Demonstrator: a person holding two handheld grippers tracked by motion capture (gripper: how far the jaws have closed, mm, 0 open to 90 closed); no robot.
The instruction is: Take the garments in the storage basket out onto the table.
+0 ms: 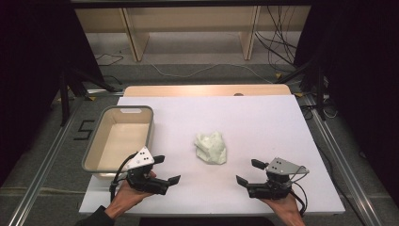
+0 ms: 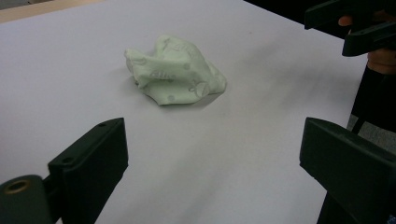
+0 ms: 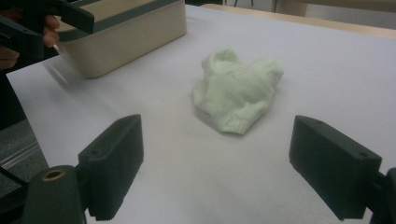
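cloth (image 1: pixel 211 148): pale green, crumpled in a lump, mid-table on the white sheet (image 1: pixel 263 122). Near both grippers, touching neither. Printed pattern faint in the left gripper view (image 2: pixel 180 70).
bin (image 1: pixel 118 138): beige w/ grey rim, empty, left of cloth, apart from it. Its near end sits just beside the L hand.
L gripper (image 1: pixel 167 170): jaws spread wide, nothing betw. them, low over the near-left part of the sheet, aimed toward cloth.
R gripper (image 1: pixel 248 173): jaws likewise spread, holding nothing, near-right, aimed at cloth (image 3: pixel 236 91) from the other side.
step (judgement): approach before a pick; likely cloth into bin, not yet begun.
risk 1: lump is soft and uneven. A shallow bite may catch one fold only, so the rest unrolls and drags, or slips out on the lift.
risk 2: jaw tips coming in too low could scrape or snag the sheet and pull it along w/ the cloth.
risk 3: both grippers face the same lump. If both close in at once they could knock each other or tug the cloth opposite ways.
risk 4: hanging tail of cloth could catch the bin rim on the way over, and end draped on the edge, not inside.
risk 5: L hand sits tight to the bin; a sideways swing could bump and shift it.
mitigation (judgement): one gripper, bite deep at the thickest part, lift well clear of rim.
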